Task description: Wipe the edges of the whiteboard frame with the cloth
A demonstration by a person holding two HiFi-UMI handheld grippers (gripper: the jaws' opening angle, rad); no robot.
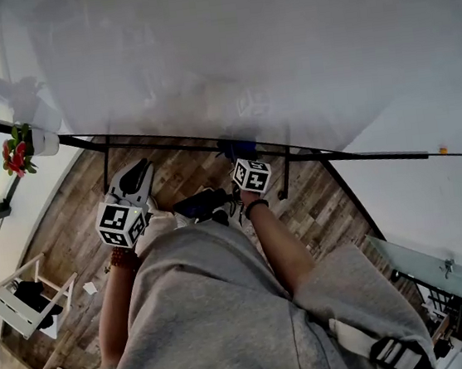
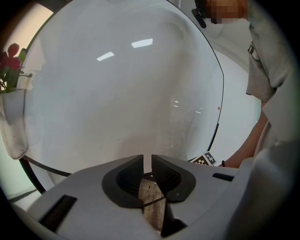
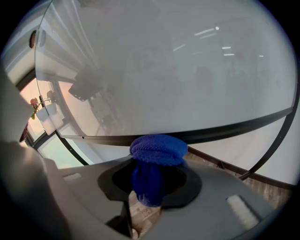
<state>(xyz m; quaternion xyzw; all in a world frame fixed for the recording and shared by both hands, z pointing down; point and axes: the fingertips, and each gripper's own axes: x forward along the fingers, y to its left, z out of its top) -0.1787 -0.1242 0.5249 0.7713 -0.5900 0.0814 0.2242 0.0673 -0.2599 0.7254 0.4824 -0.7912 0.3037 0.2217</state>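
Right gripper (image 3: 154, 174) clamped on blue cloth (image 3: 158, 149), wad bulging past my tips, at bottom edge of whiteboard frame (image 3: 234, 127), centre of right gripper view. Keep wad pressed on black rail, slide level, avoid riding onto board. Left gripper (image 2: 151, 165) idle, jaws narrowly apart, empty.

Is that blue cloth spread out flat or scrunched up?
Scrunched up: the blue cloth bulges as a rounded wad out of the right gripper, whose jaws pinch its lower part.
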